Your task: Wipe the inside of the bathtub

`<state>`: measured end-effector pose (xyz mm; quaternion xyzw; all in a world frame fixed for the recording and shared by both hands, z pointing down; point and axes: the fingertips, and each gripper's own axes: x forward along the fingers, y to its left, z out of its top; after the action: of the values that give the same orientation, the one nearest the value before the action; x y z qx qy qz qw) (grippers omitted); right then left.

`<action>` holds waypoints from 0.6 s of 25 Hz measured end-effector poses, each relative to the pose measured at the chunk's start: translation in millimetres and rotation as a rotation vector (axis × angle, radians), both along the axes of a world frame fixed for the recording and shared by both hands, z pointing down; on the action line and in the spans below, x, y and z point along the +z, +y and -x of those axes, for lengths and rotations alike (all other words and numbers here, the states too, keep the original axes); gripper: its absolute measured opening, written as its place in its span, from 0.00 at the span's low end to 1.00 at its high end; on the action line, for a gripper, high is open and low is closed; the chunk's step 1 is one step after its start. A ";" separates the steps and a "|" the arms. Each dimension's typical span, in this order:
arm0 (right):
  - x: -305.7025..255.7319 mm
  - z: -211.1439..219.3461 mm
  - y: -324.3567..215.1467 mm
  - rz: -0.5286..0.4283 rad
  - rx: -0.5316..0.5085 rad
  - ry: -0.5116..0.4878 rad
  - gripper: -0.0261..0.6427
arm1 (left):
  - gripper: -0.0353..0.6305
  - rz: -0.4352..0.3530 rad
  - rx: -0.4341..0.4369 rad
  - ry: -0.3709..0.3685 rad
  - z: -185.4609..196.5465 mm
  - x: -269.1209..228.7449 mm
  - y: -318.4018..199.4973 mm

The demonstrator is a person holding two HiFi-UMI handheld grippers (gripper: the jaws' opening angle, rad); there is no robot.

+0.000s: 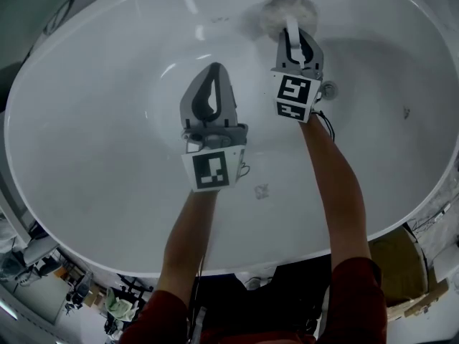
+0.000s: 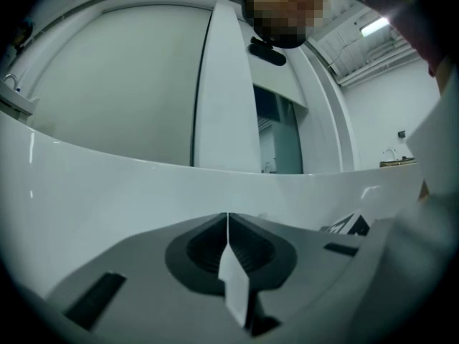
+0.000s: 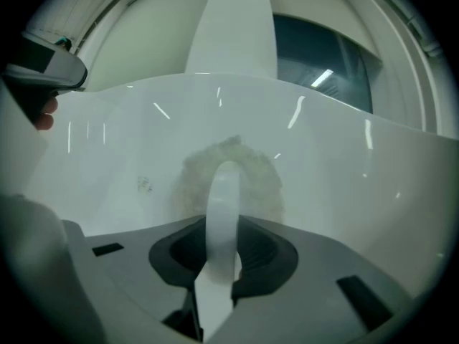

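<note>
White oval bathtub [image 1: 100, 127], person leaning over the rim w/ both arms down inside; right tongs [image 1: 292, 29] pinching the white loop handle [image 3: 224, 192] of a round fluffy pad [image 1: 287, 7]; pad pressed flat vs. the far inner wall, high on the curve; left tongs [image 1: 214, 69] pressed together, nothing betw. them, hanging over the tub floor approx. mid-basin, not touching it as far as I can see; small metal fitting [image 1: 328, 89] just beside the right tongs' marker cube; faint smudge [image 1: 262, 190] on the near slope, another speck [image 1: 405, 112] far right, both well apart from the pad. Handling, my guess: pad light & soft, squashes under a push, so should follow the curve; handle stiffer, prob. smooth plastic, could twist in the grip if shoved sideways; best hold is low on the loop, close to the pad; tub wall glossy, likely slick, so the pad should glide.
</note>
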<state>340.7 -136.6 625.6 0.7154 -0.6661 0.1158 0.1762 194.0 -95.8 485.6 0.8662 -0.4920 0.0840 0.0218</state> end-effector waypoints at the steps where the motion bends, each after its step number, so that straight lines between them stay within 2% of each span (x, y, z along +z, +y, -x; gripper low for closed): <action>1: 5.4 -17.9 4.1 0.007 0.020 0.010 0.17 | 0.08 0.005 0.015 0.003 -12.4 5.2 1.0; 8: 30.4 -118.0 24.6 0.049 0.171 0.023 0.17 | 0.08 0.019 0.096 0.010 -69.9 28.4 7.2; 10: 29.6 -139.0 36.2 0.052 0.191 0.040 0.17 | 0.08 0.022 0.119 0.007 -89.8 31.0 11.8; 15: 32.4 -172.8 62.4 0.063 0.277 -0.004 0.17 | 0.08 0.032 0.152 0.021 -124.1 32.8 19.1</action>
<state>513.5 -74.2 658.0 0.7946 -0.5572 0.1611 0.1795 318.2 -76.7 518.4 0.9015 -0.4230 0.0844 0.0344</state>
